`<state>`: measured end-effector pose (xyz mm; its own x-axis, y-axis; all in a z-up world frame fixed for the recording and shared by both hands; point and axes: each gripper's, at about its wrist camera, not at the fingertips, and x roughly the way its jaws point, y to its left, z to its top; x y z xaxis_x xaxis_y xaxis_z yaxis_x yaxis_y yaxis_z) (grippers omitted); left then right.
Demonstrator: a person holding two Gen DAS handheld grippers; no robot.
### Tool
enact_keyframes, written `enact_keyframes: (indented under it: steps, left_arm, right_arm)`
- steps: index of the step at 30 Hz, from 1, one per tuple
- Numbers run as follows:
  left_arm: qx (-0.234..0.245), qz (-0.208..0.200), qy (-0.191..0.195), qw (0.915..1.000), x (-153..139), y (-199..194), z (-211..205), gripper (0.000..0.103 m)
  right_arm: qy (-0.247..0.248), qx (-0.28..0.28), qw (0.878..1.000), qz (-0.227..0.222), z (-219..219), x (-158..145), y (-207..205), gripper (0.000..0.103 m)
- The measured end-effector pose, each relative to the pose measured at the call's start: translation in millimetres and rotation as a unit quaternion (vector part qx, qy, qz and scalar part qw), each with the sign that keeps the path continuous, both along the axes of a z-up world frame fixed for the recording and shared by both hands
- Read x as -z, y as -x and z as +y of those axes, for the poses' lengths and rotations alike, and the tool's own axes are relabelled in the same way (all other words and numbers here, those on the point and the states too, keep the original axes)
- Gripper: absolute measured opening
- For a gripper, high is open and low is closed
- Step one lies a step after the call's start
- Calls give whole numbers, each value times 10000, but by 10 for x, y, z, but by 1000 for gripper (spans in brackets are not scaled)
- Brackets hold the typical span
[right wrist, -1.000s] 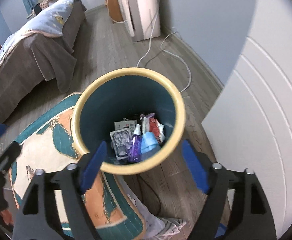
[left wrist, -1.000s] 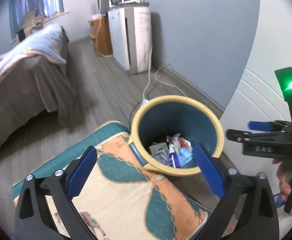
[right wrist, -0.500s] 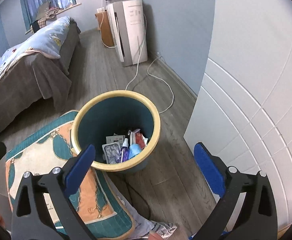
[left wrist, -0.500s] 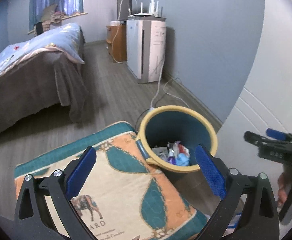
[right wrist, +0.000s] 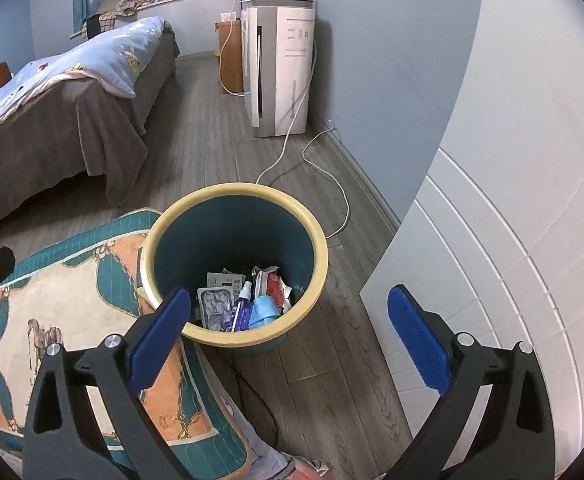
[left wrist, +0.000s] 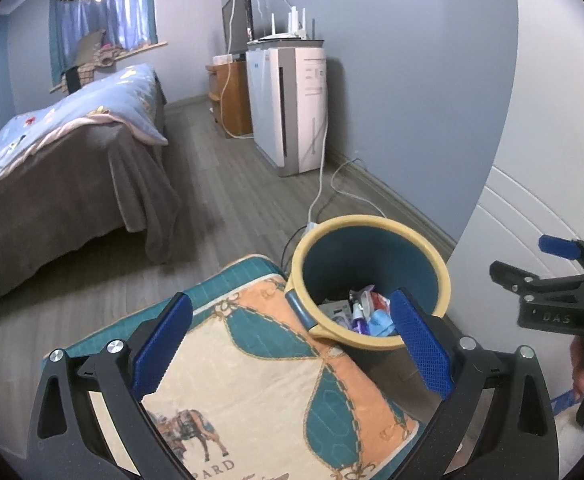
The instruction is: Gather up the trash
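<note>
A teal trash bin with a yellow rim (right wrist: 310, 220) stands on the wood floor; it also shows in the left wrist view (left wrist: 444, 276). Inside lie a purple spray bottle (right wrist: 242, 308), a blue wad (right wrist: 264, 310), a silver blister pack (right wrist: 214, 306) and red wrappers (right wrist: 276, 284). My left gripper (left wrist: 292, 340) is open and empty, above a patterned cushion in front of the bin. My right gripper (right wrist: 288, 336) is open and empty, above the bin's near rim and the floor; it also shows at the right edge of the left wrist view (left wrist: 532, 276).
A teal and orange cushion (left wrist: 252, 380) (right wrist: 64, 312) lies left of the bin. A bed (left wrist: 52, 160) is at the left. A white air purifier (left wrist: 292, 108) stands by the blue wall, with cables (right wrist: 332, 184) on the floor. A white panelled door (right wrist: 512, 240) is at the right.
Both grippers have pulled up and back from the bin, which looks smaller and farther now. Both stay open and empty. The trash in the bin has not moved.
</note>
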<state>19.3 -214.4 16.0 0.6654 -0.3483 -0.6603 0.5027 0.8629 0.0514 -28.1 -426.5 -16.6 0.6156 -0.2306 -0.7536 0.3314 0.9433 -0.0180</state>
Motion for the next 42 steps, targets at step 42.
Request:
enact_keyframes:
  steps: [42]
  left_arm:
    - [27,-30,-50,10000,-12,76,167,98]
  right_arm:
    - [152,45,9998,139,117,50,-36,97]
